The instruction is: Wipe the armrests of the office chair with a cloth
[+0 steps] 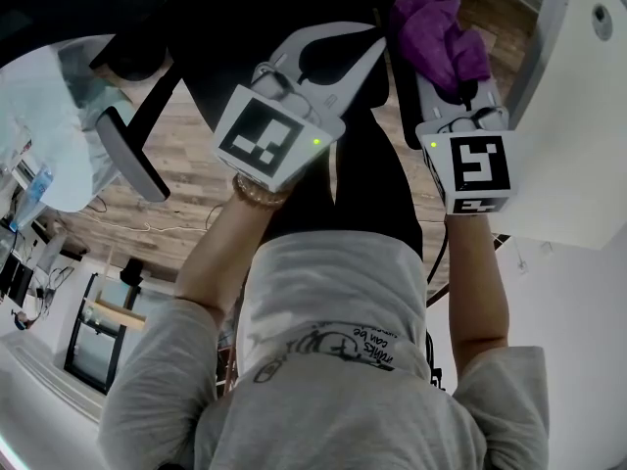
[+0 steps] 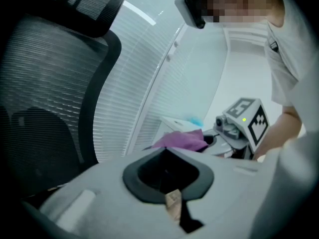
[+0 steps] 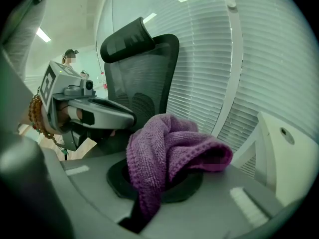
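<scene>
The right gripper is clamped on a bunched purple cloth, which spills up out of its jaws and hangs down over one side. The cloth is held up in front of the mesh back of the black office chair, beside a white desk. Whether it touches an armrest cannot be told. The left gripper sits close beside it, jaws pressed together with nothing between them, a bead bracelet on the wrist behind it. One chair armrest stands off to the left over the wood floor, clear of both grippers
</scene>
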A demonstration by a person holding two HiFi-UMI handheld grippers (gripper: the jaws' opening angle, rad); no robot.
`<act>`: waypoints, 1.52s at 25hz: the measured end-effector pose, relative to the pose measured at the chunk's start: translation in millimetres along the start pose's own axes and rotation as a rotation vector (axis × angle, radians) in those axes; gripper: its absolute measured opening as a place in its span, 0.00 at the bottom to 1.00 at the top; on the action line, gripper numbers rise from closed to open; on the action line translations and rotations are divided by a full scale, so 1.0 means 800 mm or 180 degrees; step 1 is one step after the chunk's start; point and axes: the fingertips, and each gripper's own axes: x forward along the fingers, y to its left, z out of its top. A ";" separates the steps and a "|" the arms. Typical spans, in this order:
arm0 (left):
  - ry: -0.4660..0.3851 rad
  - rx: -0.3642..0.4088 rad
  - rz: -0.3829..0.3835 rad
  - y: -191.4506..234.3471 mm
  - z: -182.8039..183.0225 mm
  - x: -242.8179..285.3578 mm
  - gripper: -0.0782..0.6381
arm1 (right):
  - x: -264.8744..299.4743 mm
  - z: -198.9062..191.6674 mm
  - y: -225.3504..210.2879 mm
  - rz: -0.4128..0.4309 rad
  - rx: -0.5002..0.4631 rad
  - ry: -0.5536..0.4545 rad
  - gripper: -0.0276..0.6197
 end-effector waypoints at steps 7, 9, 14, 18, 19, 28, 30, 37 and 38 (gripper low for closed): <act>0.0005 0.0020 -0.0026 -0.008 -0.001 0.001 0.11 | -0.029 -0.027 0.015 0.0005 0.0080 0.0070 0.09; 0.0007 0.0024 -0.0033 -0.010 0.000 0.002 0.11 | -0.038 -0.036 0.020 0.0007 0.0114 0.0100 0.09; 0.0017 0.0045 -0.0061 -0.019 0.000 0.004 0.11 | -0.069 -0.067 0.034 0.0015 0.0228 0.0232 0.09; 0.0040 0.0052 -0.0089 -0.025 -0.005 0.009 0.11 | -0.090 -0.087 0.044 0.0017 0.0228 0.0257 0.09; 0.0049 0.0055 -0.0100 -0.027 -0.006 0.010 0.11 | -0.094 -0.091 0.047 0.0016 0.0244 0.0264 0.09; 0.0079 0.0115 -0.0161 -0.038 -0.013 0.016 0.11 | -0.127 -0.125 0.066 0.0030 0.0373 0.0385 0.09; 0.0085 0.0117 -0.0164 -0.038 -0.013 0.016 0.11 | -0.126 -0.123 0.064 0.0030 0.0371 0.0391 0.09; 0.0094 0.0097 -0.0141 -0.035 -0.016 0.010 0.11 | -0.107 -0.104 0.052 -0.0003 0.0361 0.0327 0.09; 0.0105 0.0089 -0.0141 -0.034 -0.019 0.009 0.11 | -0.103 -0.101 0.050 -0.0010 0.0355 0.0316 0.09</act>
